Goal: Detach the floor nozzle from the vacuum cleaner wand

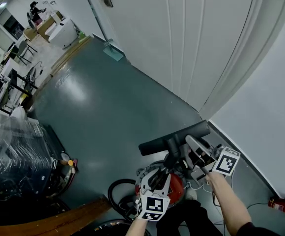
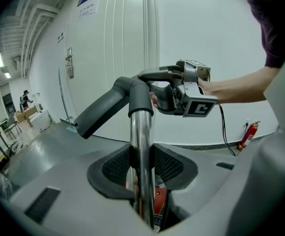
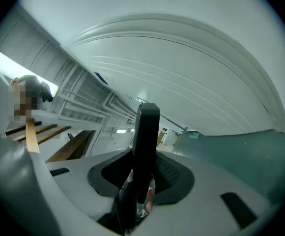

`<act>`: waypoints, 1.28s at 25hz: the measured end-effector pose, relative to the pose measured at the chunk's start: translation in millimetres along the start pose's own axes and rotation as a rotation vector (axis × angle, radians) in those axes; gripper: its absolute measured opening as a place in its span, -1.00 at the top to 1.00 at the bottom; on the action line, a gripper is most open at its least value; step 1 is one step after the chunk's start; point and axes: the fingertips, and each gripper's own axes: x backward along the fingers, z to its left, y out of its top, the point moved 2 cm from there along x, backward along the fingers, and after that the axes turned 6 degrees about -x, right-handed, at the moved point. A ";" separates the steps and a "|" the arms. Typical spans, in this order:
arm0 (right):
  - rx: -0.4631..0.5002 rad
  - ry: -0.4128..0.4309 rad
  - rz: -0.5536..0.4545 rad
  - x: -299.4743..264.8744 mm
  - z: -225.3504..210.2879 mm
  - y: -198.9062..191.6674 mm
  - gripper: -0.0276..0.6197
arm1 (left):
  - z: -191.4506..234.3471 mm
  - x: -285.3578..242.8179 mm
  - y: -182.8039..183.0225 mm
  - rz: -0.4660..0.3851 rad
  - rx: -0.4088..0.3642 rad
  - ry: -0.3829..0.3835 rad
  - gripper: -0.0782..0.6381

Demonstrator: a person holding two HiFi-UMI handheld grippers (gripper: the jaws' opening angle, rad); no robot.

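Observation:
The dark grey floor nozzle (image 1: pixel 174 136) is lifted off the floor and sits on top of the chrome wand (image 2: pixel 143 156). My left gripper (image 1: pixel 157 180) is shut on the wand below the nozzle's grey collar (image 2: pixel 141 98), with the tube running up between its pads. My right gripper (image 1: pixel 190 150) comes in from the right and is shut on the nozzle next to its neck. In the left gripper view the right gripper (image 2: pixel 168 96) sits just behind the collar. In the right gripper view the nozzle (image 3: pixel 145 141) stands as a dark bar between the pads.
The red vacuum body (image 1: pixel 163 190) and its black hose (image 1: pixel 114 193) lie on the floor below my hands. A red fire extinguisher (image 1: pixel 281 205) lies by the right wall. A plastic-wrapped cart (image 1: pixel 14 146) stands at the left and a wooden plank (image 1: pixel 49 220) at the bottom left. White wall panels (image 1: pixel 191 38) rise behind.

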 end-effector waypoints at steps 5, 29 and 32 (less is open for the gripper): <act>0.275 0.022 0.077 -10.5 35.3 3.5 0.52 | 0.7 -6.2 2.6 0.012 -0.001 -0.003 0.37; 0.178 0.080 -0.144 -1.7 68.6 121.4 0.54 | -1.4 9.6 23.8 -0.042 0.067 0.030 0.30; 0.171 0.084 -0.143 -0.6 88.8 123.8 0.54 | 6.3 28.6 55.6 -0.106 0.083 0.046 0.27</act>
